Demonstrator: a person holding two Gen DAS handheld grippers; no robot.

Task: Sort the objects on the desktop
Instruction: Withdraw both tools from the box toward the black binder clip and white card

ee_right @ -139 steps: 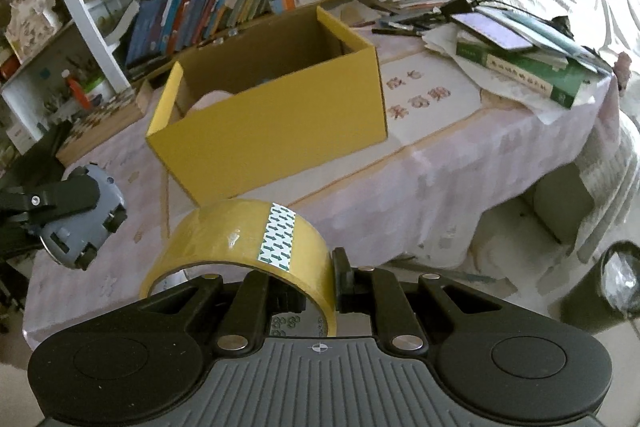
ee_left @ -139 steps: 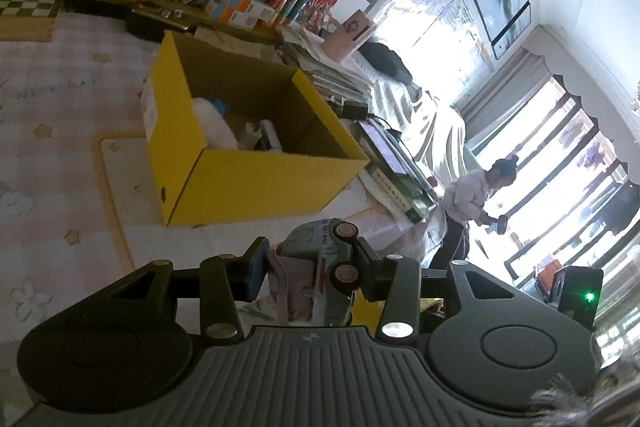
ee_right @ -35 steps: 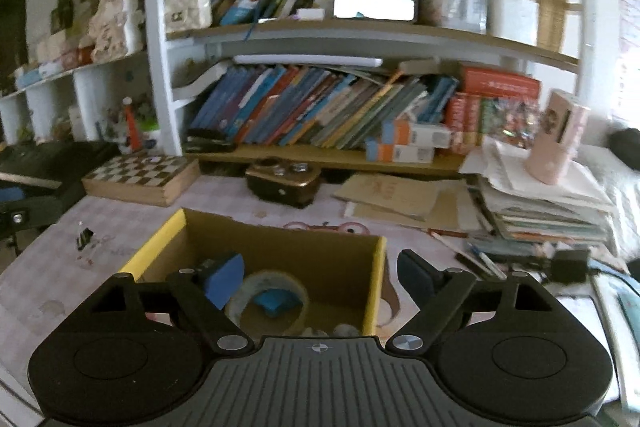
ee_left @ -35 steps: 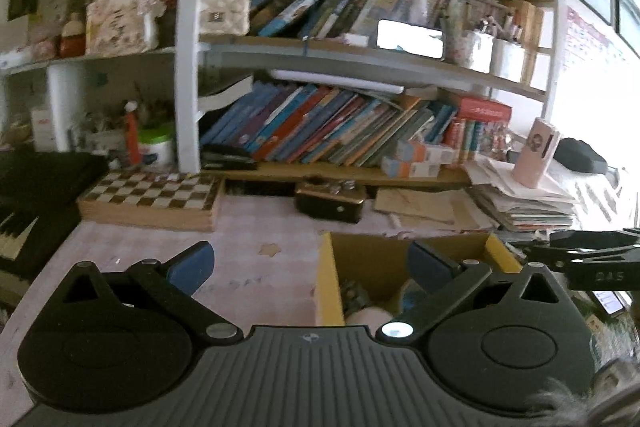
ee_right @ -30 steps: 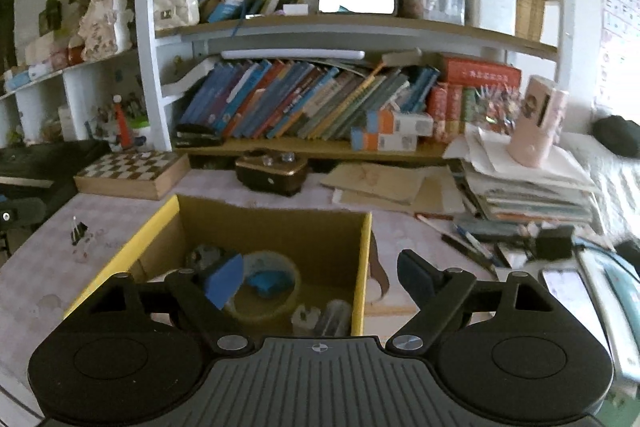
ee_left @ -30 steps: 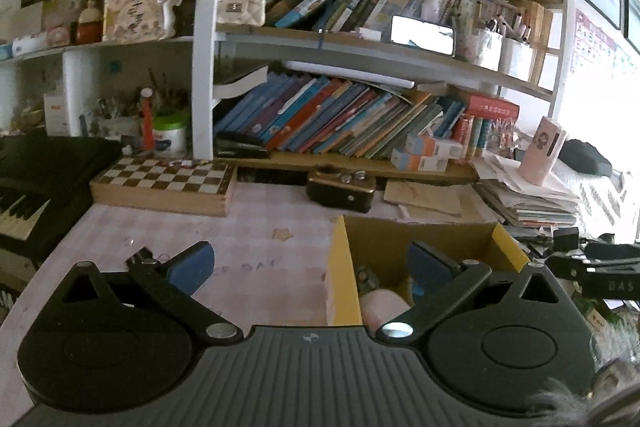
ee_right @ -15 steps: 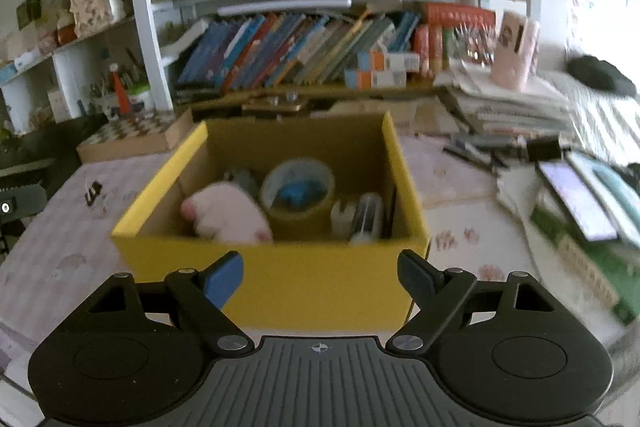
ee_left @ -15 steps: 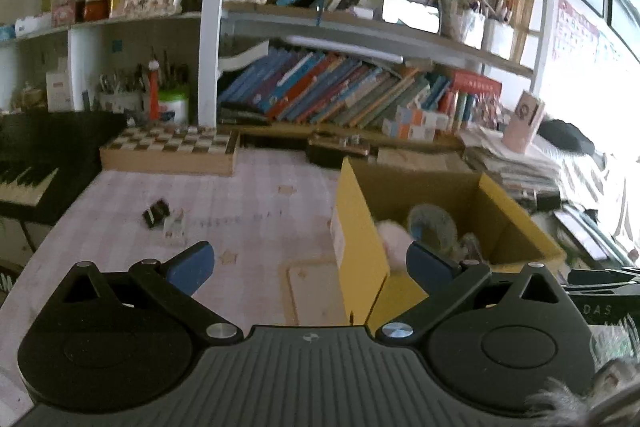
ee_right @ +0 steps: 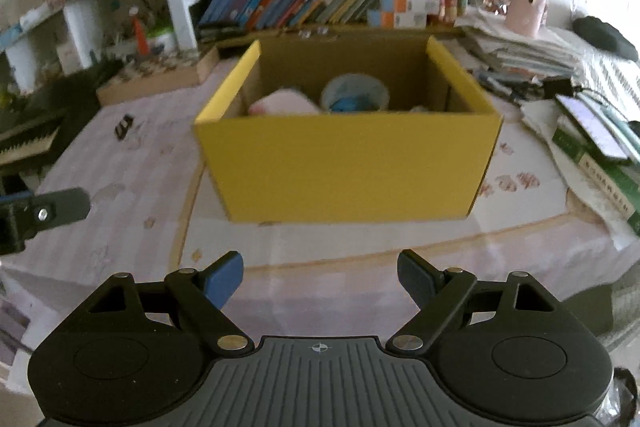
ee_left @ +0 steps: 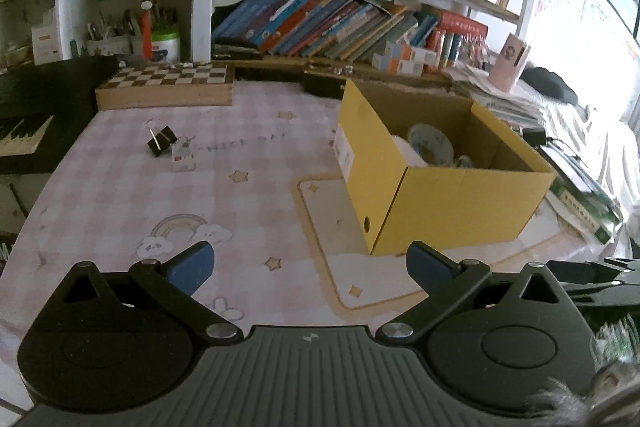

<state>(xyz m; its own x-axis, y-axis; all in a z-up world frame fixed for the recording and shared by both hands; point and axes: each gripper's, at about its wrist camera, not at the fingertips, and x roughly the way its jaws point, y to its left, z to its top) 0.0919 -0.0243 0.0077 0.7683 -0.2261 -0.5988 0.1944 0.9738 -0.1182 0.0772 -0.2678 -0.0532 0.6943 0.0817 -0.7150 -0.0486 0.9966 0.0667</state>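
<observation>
A: Both jaws stand spread and empty, the left gripper (ee_left: 308,263) and the right gripper (ee_right: 320,277) alike, each held low over the surface (ee_left: 120,195).

B: How far along is the sorting?

A: Mostly done, I judge. Ahead of the right jaws the yellow box (ee_right: 348,167) already holds a tape roll (ee_right: 354,93) and something soft and pink (ee_right: 284,103). Left to do: a black binder clip (ee_left: 161,141) and a small white box (ee_left: 183,157) lie touching, well ahead and left of the left jaws.

B: Any writing?

A: Faint letters printed on the cloth beyond the left jaws, possibly "NICE DAY". The label on the box's side is too small to read.
</observation>
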